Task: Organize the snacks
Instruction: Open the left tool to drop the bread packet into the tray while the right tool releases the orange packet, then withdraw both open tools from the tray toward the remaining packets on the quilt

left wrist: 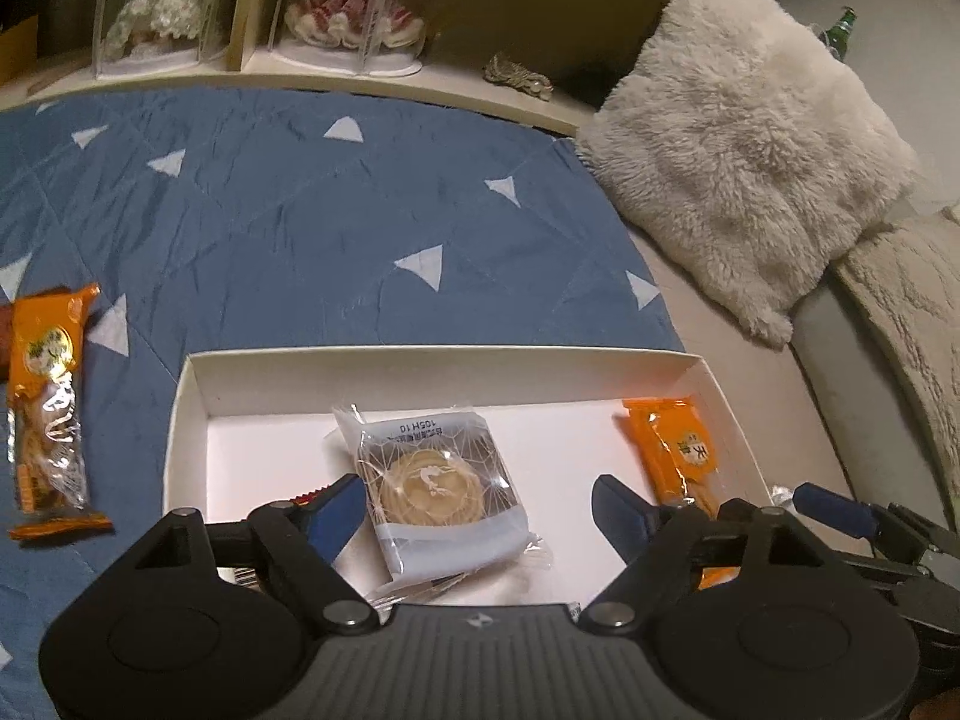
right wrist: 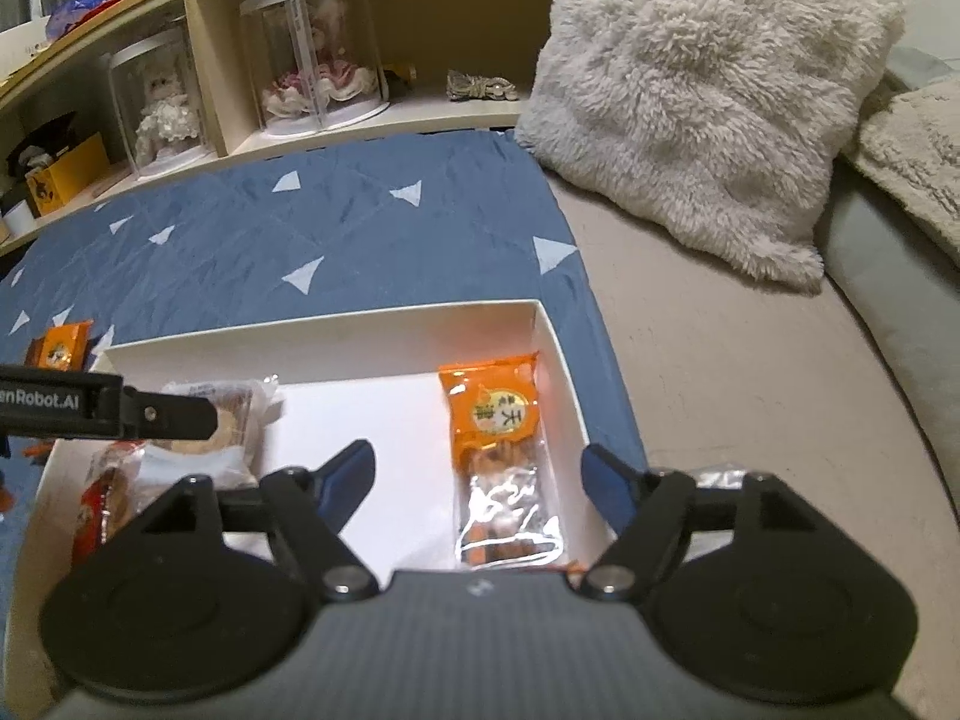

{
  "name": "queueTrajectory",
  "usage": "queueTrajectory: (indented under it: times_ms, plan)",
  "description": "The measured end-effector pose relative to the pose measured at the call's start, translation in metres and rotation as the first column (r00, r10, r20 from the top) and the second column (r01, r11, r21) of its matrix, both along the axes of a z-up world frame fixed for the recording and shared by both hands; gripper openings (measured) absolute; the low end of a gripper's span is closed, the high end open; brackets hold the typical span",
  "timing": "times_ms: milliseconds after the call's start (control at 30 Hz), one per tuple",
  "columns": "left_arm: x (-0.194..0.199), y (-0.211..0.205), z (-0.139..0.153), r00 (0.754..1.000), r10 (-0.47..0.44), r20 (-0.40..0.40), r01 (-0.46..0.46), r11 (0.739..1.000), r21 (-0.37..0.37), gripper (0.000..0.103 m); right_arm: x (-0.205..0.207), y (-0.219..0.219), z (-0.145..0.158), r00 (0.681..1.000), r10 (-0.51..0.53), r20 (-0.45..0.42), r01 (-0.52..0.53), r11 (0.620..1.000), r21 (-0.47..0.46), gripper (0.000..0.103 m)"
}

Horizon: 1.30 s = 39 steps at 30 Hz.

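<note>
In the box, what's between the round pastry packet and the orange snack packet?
Only bare white box floor between pastry packet and orange packet, in the left wrist view.

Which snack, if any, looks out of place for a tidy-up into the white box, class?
One orange packet lies on the blue quilt, left of the white box, while the pale cake packet and another orange packet already lie inside. Both grippers are open and hold nothing.

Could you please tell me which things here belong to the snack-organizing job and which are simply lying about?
Part of the job:
white box
pastry packet in the box
orange snack packet in the box
orange snack packet on the quilt

Just lying about:
fluffy cushion
two dolls in clear cases
green bottle
</note>
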State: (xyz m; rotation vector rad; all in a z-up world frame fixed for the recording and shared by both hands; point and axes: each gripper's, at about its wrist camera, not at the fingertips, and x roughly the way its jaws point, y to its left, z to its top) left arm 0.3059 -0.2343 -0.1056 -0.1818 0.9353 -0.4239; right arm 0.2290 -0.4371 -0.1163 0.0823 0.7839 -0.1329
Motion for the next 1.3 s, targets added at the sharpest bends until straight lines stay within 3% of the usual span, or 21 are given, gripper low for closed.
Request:
queueTrajectory:
  times_ms: [367,467,600,700,900,1300]
  plan:
    - [-0.021,0.011,0.018,0.999,-0.021,0.036,0.019,0.998,0.058,0.084,-0.023,0.010,0.018,0.999,-0.040,0.022,0.040,0.999,0.004,0.083]
    - [-0.028,0.017,0.021,0.998,-0.020,0.051,0.016,0.997,0.076,0.091,-0.031,0.010,0.024,0.998,-0.065,0.027,0.065,0.998,0.009,0.085]
    - [-0.036,0.025,0.027,0.997,-0.016,0.075,0.008,0.994,0.107,0.092,-0.039,0.015,0.030,0.997,-0.067,0.022,0.067,0.998,0.000,0.095]
    - [-0.042,0.033,0.031,0.996,-0.007,0.091,-0.004,0.992,0.122,0.103,-0.045,0.019,0.035,0.997,-0.077,0.026,0.077,0.997,-0.005,0.102]
    - [-0.051,0.050,0.038,0.993,0.001,0.121,-0.012,0.996,0.093,0.103,-0.054,0.025,0.045,0.996,-0.079,0.037,0.078,0.997,0.005,0.102]
    - [-0.058,0.089,0.049,0.988,0.038,0.147,-0.054,0.993,0.104,0.103,-0.055,0.041,0.053,0.996,-0.075,0.053,0.076,0.997,-0.003,0.102]
